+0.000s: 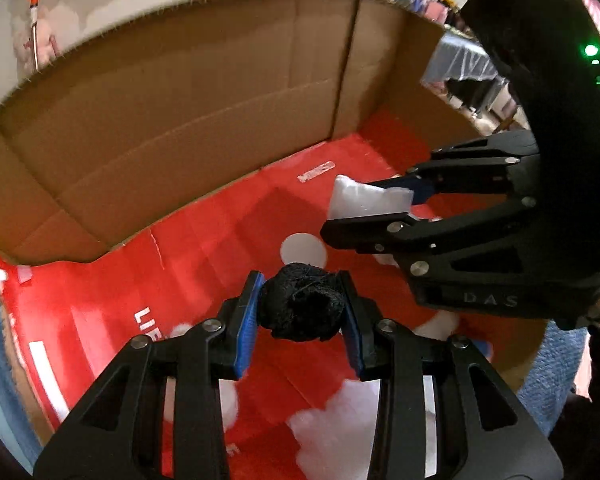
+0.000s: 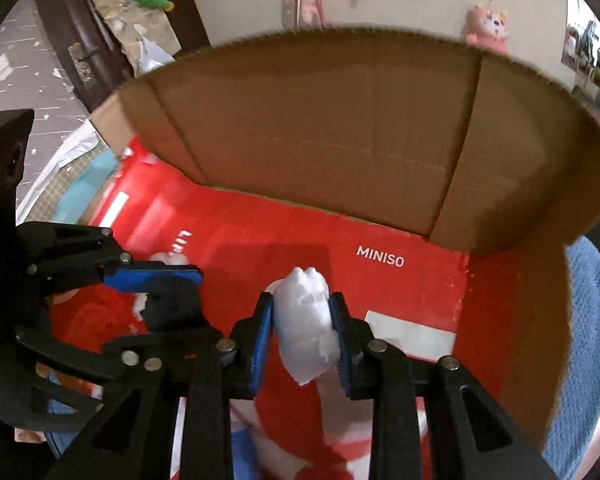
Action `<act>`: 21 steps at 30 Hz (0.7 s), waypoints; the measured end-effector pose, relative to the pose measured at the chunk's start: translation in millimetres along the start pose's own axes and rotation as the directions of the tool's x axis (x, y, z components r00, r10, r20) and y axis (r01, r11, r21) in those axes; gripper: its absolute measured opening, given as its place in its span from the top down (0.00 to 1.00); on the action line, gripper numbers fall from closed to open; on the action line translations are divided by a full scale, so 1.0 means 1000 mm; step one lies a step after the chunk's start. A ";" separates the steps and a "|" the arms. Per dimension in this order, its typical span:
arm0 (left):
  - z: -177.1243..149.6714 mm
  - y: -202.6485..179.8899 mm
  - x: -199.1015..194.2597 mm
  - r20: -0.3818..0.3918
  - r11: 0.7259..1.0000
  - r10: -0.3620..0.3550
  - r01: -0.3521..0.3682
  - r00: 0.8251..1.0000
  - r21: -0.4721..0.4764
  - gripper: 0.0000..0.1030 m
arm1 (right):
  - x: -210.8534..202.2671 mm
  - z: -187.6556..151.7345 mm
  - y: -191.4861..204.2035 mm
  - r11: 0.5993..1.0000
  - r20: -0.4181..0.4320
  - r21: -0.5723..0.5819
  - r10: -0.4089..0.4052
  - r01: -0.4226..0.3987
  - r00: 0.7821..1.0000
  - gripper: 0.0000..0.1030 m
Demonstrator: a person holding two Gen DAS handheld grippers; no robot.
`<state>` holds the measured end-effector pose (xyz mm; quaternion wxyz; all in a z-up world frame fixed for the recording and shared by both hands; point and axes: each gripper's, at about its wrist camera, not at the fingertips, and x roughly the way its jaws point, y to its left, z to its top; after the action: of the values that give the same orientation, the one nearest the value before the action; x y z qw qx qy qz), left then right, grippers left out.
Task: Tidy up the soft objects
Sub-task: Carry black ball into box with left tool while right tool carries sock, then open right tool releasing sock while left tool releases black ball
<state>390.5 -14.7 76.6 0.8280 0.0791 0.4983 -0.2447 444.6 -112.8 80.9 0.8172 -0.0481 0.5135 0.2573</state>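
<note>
While both grippers hang over the open cardboard box [image 2: 340,128], each one carries a soft bundle. The left gripper [image 1: 303,307] has its blue-padded fingers [image 1: 247,320] pinching a black rolled sock [image 1: 304,306], a dark knitted ball squeezed between the pads, above the red printed floor of the box [image 1: 204,240] toward its near side. And the right gripper [image 2: 302,326] is clamped tight on a white soft bundle [image 2: 306,320], which bulges out above and below the pads; that one hangs over the middle of the red floor, just in front of the white lettering. In the left wrist view the right gripper comes in from the right side, the white bundle [image 1: 364,200] wedged in its fingers, nearer the far brown wall than the sock. White cloud-like shapes [image 1: 332,428] show on the red floor at the near edge; I cannot tell whether they are print or fluff. Blue towelling [image 2: 588,340] lies outside the box's right wall. Pink plush toys [image 2: 486,24] sit against the pale wall behind.
</note>
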 end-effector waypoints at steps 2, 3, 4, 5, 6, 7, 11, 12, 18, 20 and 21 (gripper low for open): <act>0.000 0.002 0.009 -0.023 1.000 0.005 -0.005 1.000 -0.004 0.67 | 0.009 0.002 -0.003 1.000 -0.020 0.004 -0.006 0.006 1.000 0.70; 0.000 0.002 0.012 -0.030 1.000 0.009 -0.009 1.000 -0.005 0.67 | 0.012 0.002 -0.004 1.000 -0.028 0.008 -0.002 0.002 1.000 0.70; 0.000 0.003 0.015 -0.038 1.000 0.015 -0.015 0.999 -0.008 0.67 | 0.016 0.003 -0.005 1.000 -0.042 0.011 0.001 0.000 0.999 0.70; 0.000 0.003 0.016 -0.043 1.000 0.016 -0.016 0.999 -0.011 0.67 | 0.019 0.004 -0.007 1.000 -0.051 0.013 -0.005 0.005 0.999 0.70; 0.001 0.005 0.017 -0.046 1.000 0.014 -0.015 0.999 -0.014 0.67 | 0.020 0.004 -0.008 1.000 -0.055 0.013 -0.007 0.008 0.998 0.70; 0.000 0.006 0.017 -0.050 1.000 0.009 -0.010 0.999 -0.021 0.67 | 0.022 0.005 -0.009 1.000 -0.060 0.016 -0.004 0.005 0.998 0.70; 0.000 0.008 0.019 -0.068 1.000 0.003 -0.005 0.998 -0.031 0.67 | 0.028 0.007 -0.008 1.000 -0.081 0.023 -0.003 0.005 0.997 0.70; 0.000 0.008 0.019 -0.070 1.000 0.006 -0.008 0.998 -0.028 0.66 | 0.029 0.007 -0.008 1.000 -0.083 0.026 0.001 0.001 0.997 0.69; 0.002 0.008 0.020 -0.071 0.999 0.023 -0.024 0.997 -0.024 0.65 | 0.029 0.009 -0.010 1.000 -0.082 0.029 0.012 -0.010 0.997 0.68; 0.001 0.007 0.020 -0.072 0.999 0.029 -0.031 0.997 -0.023 0.65 | 0.030 0.010 -0.011 0.999 -0.082 0.028 0.018 -0.016 0.996 0.68; 0.000 0.006 0.020 -0.072 0.999 0.031 -0.032 0.997 -0.023 0.65 | 0.030 0.009 -0.010 1.000 -0.084 0.021 0.018 -0.016 0.996 0.68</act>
<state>401.5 -15.7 58.9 0.8143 0.0855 0.5292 -0.2225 466.5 -107.1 57.2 0.7930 -0.0461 0.5507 0.2565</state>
